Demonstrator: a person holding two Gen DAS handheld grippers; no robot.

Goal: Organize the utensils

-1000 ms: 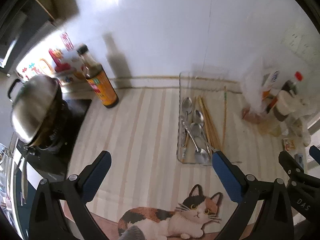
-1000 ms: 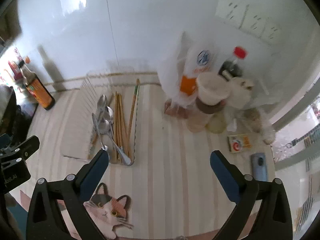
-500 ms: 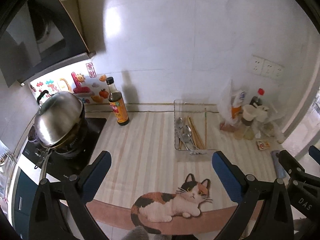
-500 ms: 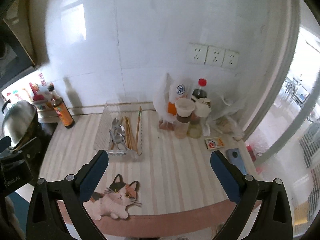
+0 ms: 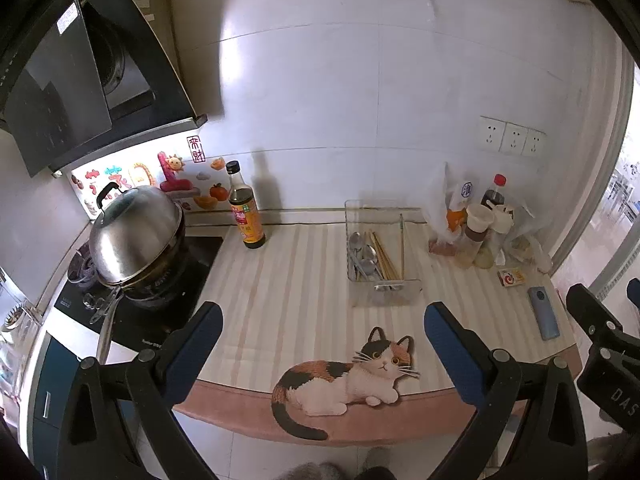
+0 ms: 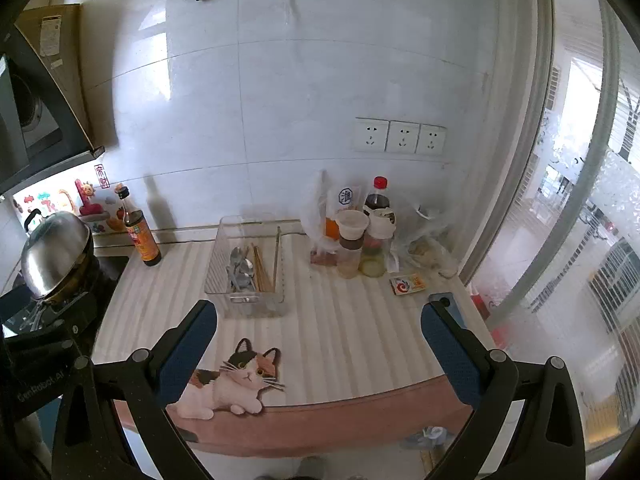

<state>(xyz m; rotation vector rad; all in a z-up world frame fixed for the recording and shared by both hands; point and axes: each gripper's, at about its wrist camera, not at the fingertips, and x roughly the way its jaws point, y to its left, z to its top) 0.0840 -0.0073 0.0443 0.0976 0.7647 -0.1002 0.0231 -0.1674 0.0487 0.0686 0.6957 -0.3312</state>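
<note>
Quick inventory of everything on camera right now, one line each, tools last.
Clear tray: one, transparent, counter centre.
Spoons: several, silver, tray's left part.
Chopsticks: several, wooden, right of the spoons, in the tray.
Sauce bottle: one, dark with yellow label, by the wall.
Pot: one, steel, on the stove at left.
Condiment containers: a cluster, mixed colours, right of the tray.
Phone: one, blue, counter's right end.
Left tool: open, empty.
Right tool: open, empty.
</note>
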